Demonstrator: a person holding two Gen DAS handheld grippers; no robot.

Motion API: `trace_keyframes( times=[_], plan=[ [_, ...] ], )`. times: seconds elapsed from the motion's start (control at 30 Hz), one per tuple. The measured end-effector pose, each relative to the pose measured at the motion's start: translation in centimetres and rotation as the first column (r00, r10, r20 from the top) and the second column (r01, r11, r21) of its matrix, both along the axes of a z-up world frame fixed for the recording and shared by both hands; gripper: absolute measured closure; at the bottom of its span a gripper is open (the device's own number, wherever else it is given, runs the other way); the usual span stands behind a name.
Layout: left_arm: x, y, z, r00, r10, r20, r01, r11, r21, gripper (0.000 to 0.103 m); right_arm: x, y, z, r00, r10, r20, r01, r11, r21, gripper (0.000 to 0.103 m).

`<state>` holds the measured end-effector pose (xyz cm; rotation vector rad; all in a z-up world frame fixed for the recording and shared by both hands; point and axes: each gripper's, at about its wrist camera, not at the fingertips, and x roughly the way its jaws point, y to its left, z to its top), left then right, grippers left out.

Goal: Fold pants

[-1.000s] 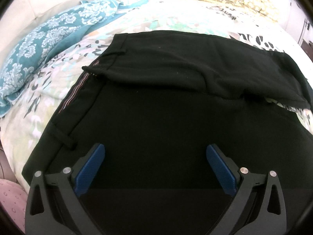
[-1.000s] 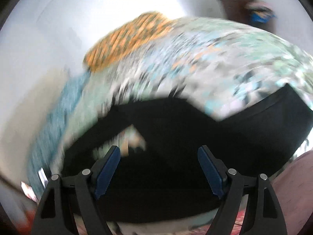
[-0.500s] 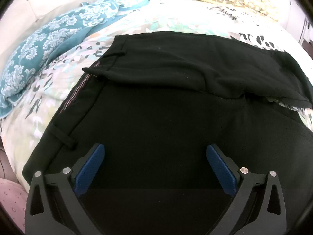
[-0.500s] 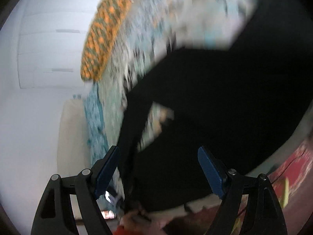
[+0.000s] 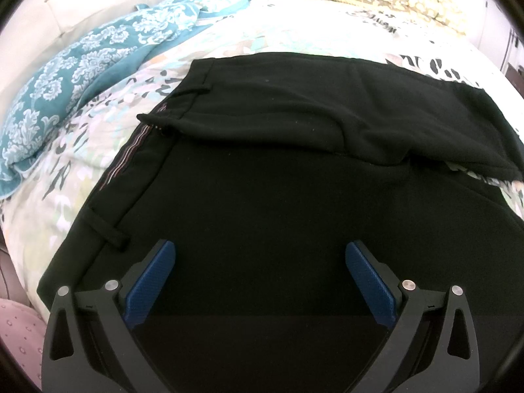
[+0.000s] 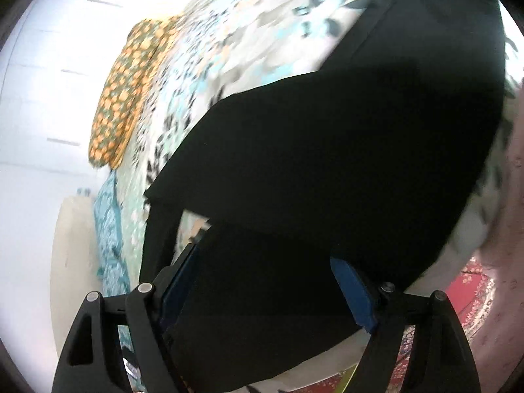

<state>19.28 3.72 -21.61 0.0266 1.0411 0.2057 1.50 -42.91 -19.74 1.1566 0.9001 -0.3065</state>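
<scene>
Black pants (image 5: 262, 196) lie half-folded on bed (image 5: 294, 32); left gripper (image 5: 260, 262) and right gripper (image 6: 268, 271) hover released, next likely grasping an edge.

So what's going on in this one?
A person with a gripper in each hand is folding black pants spread on a patterned bedspread. One part is already folded over the rest. The left gripper hovers open over the near part of the pants, gripping nothing. The right gripper is open too, tilted, close over the dark cloth near the bed's edge; whether it touches the cloth is unclear. Neither holds anything yet.
</scene>
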Motion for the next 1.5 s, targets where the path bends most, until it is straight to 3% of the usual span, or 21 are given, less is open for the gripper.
trace_keyframes(
  times=[0.33,0.6,0.63,0.7,0.73,0.77,0.87,0.97,1.03,1.1,1.2,1.27,1.3,1.4,1.47,1.5],
  plan=[
    [0.1,-0.1,0.0,1.0,0.0,0.002,0.0,1.0,0.003,0.0,0.9,-2.4,1.8,0.995,-0.091,-0.037,0.084,0.983,-0.166,0.022],
    [0.0,0.0,0.0,1.0,0.0,0.001,0.0,1.0,0.003,0.0,1.4,-4.5,1.2,0.979,-0.192,-0.063,0.171,0.953,-0.249,0.022],
    [0.0,0.0,0.0,1.0,0.0,0.001,0.0,1.0,0.003,0.0,1.7,-4.7,1.1,0.982,-0.176,-0.065,0.153,0.952,-0.265,0.027],
    [0.0,0.0,0.0,1.0,0.0,0.001,0.0,1.0,0.003,0.0,2.0,-5.3,1.4,0.991,-0.121,-0.048,0.102,0.951,-0.292,0.057],
    [0.0,0.0,0.0,1.0,0.0,0.001,0.0,1.0,0.003,0.0,2.3,-5.5,1.6,0.995,-0.086,-0.051,0.066,0.948,-0.31,0.079],
    [0.0,0.0,0.0,1.0,0.0,0.001,0.0,1.0,0.003,0.0,2.5,-5.5,1.9,0.996,-0.072,-0.051,0.051,0.943,-0.328,0.086],
    [0.1,0.1,0.1,1.0,0.0,-0.005,0.0,1.0,-0.001,0.0,3.2,-5.2,4.3,1.0,-0.001,0.008,0.003,0.929,-0.37,0.095],
    [1.1,0.2,0.7,0.994,-0.022,-0.103,0.02,1.0,-0.021,0.0,3.5,-4.6,8.1,0.992,0.08,0.103,-0.032,0.914,-0.404,0.095],
    [2.3,0.2,1.6,0.984,-0.068,-0.164,0.049,0.992,-0.118,0.001,3.5,-4.1,11.5,0.971,0.156,0.182,-0.062,0.897,-0.438,0.096],
    [4.0,-0.4,3.6,0.983,-0.122,-0.139,0.082,0.961,-0.265,0.001,3.5,-3.3,14.6,0.943,0.234,0.237,-0.097,0.873,-0.478,0.096],
    [7.8,-2.3,6.6,0.979,-0.175,-0.1,0.122,0.909,-0.398,0.001,2.8,-2.1,17.5,0.905,0.319,0.282,-0.135,0.844,-0.519,0.096],
    [11.1,-3.6,7.6,0.973,-0.207,-0.098,0.128,0.847,-0.516,0.0,2.7,-1.4,18.8,0.883,0.358,0.305,-0.155,0.834,-0.53,0.097],
    [13.0,-4.2,7.5,0.97,-0.215,-0.113,0.109,0.801,-0.589,0.0,2.4,-1.2,19.3,0.87,0.371,0.323,-0.16,0.835,-0.527,0.097],
    [17.8,-5.3,6.4,0.967,-0.184,-0.179,-0.004,0.688,-0.726,0.001,1.5,-1.3,19.9,0.85,0.383,0.362,-0.161,0.842,-0.514,0.097],
    [20.1,-6.3,5.4,0.958,-0.174,-0.226,-0.061,0.649,-0.758,0.001,1.1,-1.3,20.3,0.839,0.384,0.385,-0.16,0.851,-0.499,0.097],
    [21.1,-7.1,4.8,0.953,-0.174,-0.249,-0.082,0.642,-0.762,0.001,0.6,-1.6,20.3,0.834,0.384,0.396,-0.164,0.858,-0.486,0.097]
  ],
)
